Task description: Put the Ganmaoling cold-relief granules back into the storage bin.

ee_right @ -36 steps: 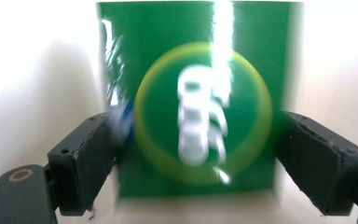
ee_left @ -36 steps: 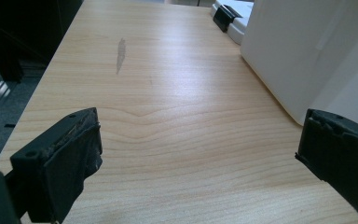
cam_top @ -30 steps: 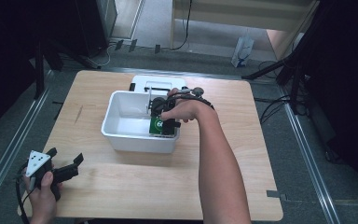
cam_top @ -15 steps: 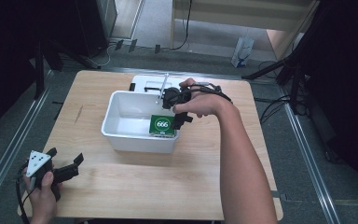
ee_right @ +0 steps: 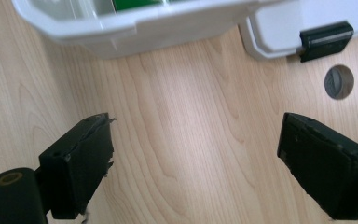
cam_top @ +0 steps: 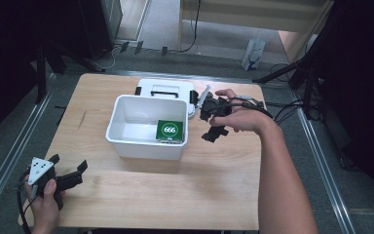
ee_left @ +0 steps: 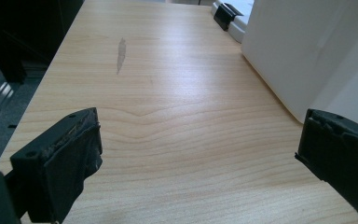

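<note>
Left gripper (cam_top: 70, 179) first: I have it low at the near left corner of the table (cam_top: 175, 195), jaws spread wide with nothing between them, and its own camera looks along bare wood toward the white wall of the bin (cam_top: 146, 144). Moving right, the bin sits mid-table with its lid (cam_top: 165, 90) lying flat behind it, touching or just behind the far rim. Inside, against the bin's right wall, lies the green pack marked 666 (cam_top: 170, 130). Right of the bin, my right gripper (cam_top: 213, 127) hovers above the table, jaws apart and empty, pointing down at the wood just beside the bin's outer wall.

My read is that the pack is delivered and the lid comes next. To do it well, I would keep the jaws wide, approach the lid by its black handle (cam_top: 164, 91), and steady the bin with the left gripper.
</note>
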Motion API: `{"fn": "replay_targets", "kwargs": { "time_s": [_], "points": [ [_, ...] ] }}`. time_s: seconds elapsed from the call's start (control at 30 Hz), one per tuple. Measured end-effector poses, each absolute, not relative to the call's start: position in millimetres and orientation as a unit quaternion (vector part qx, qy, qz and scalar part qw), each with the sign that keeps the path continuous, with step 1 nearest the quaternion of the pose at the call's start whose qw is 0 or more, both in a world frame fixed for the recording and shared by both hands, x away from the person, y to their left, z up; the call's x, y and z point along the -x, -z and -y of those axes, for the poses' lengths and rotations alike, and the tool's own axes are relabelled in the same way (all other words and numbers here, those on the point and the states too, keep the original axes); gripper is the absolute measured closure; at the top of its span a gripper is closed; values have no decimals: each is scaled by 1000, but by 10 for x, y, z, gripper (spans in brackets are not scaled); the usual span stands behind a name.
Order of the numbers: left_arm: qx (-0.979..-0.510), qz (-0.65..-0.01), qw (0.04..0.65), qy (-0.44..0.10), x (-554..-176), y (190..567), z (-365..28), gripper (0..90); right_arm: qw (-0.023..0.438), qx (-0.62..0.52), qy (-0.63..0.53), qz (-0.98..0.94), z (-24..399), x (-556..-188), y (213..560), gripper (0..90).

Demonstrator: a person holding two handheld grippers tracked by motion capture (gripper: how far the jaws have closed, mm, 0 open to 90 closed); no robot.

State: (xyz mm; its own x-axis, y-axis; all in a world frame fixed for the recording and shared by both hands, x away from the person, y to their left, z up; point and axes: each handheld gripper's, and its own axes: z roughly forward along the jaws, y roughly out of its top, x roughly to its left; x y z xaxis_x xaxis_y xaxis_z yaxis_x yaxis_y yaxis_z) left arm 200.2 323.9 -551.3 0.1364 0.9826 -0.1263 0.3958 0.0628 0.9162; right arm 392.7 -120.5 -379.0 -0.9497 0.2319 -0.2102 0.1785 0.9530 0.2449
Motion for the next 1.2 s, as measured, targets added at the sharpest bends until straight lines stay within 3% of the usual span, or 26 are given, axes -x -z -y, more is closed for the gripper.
{"fn": "replay_targets", "kwargs": {
  "time_s": [0.43,0.77,1.2],
  "points": [
    [-603,-571,452,-324,-1999,5513,-3242,1,126,-190,-217,-949,1916,-3758,4120,99],
    [-604,-570,451,-326,-2001,5514,-3236,1,170,-291,-299,-893,2614,-3566,4581,95],
    [-600,-573,450,-331,-1997,5514,-3227,1,235,-395,-393,-797,3137,-3243,4971,104]
  ]
}}
